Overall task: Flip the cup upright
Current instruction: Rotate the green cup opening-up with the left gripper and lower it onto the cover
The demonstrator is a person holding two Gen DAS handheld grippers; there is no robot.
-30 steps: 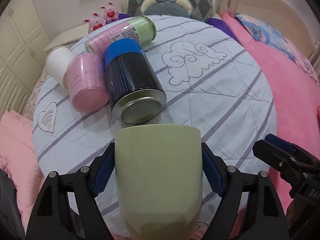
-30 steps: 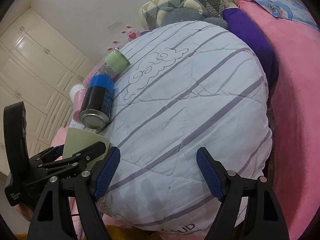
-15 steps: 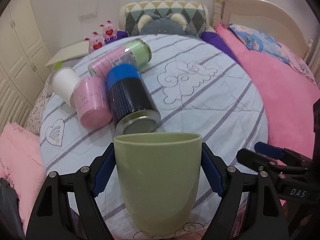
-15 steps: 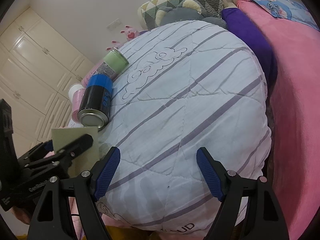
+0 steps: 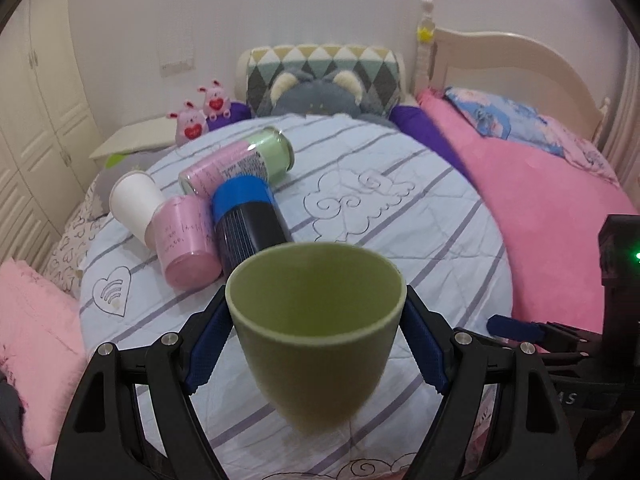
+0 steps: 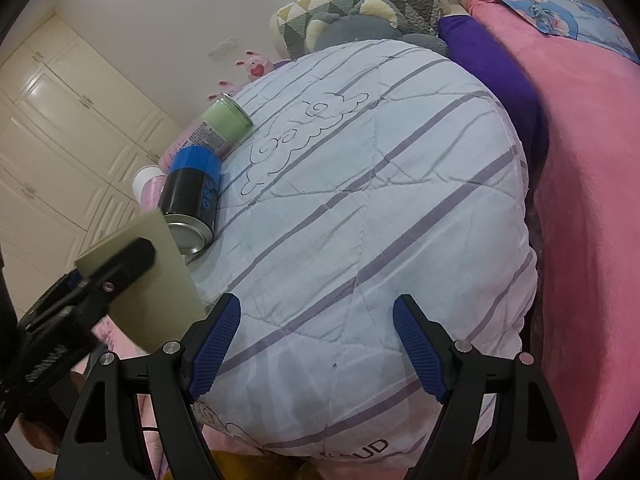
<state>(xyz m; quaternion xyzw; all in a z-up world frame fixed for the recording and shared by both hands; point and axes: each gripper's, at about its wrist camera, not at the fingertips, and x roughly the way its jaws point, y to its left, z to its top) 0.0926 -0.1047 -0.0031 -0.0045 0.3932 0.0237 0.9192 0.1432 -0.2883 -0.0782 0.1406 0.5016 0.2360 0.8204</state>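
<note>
Two tools appeared over a bed covered by a striped quilt (image 5: pixel 420 240). The left tool (image 5: pixel 318 334) was clenched on a green cup (image 5: pixel 316 344), its blue pads pressed against the cup's two sides just below the rim. The cup was held mouth-up, slightly tilted toward the camera so that its inside showed, and lifted clear of the quilt. In the right wrist view the same cup (image 6: pixel 160 280) stood at the quilt's near left edge, gripped by the left tool (image 6: pixel 108 280). The right tool (image 6: pixel 316 344) was released, its jaws spread wide with only quilt (image 6: pixel 380 220) between them, near the quilt's front edge.

Beyond the cup, lying on the quilt, were a black can with a blue cap (image 5: pixel 248 224), a pink container (image 5: pixel 186 248) touching the can's left side, a white paper cup (image 5: pixel 134 204) left of that, and a pink-and-green can (image 5: pixel 240 166) behind the black can. A grey plush toy (image 5: pixel 316 96) and a diamond-patterned pillow (image 5: pixel 324 60) lay at the quilt's far end.
</note>
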